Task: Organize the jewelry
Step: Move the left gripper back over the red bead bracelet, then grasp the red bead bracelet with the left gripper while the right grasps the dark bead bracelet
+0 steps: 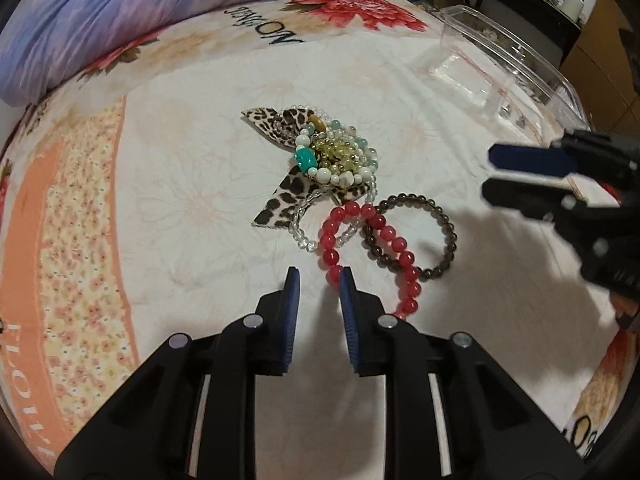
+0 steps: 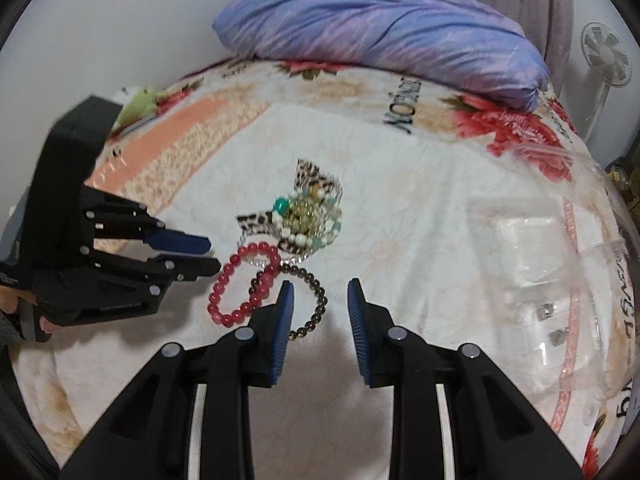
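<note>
A heap of beaded bracelets with a leopard-print ribbon (image 1: 332,152) (image 2: 308,216) lies on the flowered bedspread. A red bead bracelet (image 1: 404,256) (image 2: 221,280) and a dark brown bead bracelet (image 1: 448,224) (image 2: 322,300) overlap at its near side. My left gripper (image 1: 320,276) (image 2: 214,256) is open with a narrow gap, its tips at the red bracelet's edge, and it grips nothing. My right gripper (image 2: 320,286) (image 1: 487,174) is open over the brown bracelet, whose beads show between its fingers, ungripped.
A clear plastic compartment box (image 1: 500,60) (image 2: 560,260) with a few small pieces inside sits on the bed to the right of the heap. A purple pillow (image 1: 160,8) (image 2: 380,28) lies at the far side. A white fan (image 2: 606,56) stands beyond the bed.
</note>
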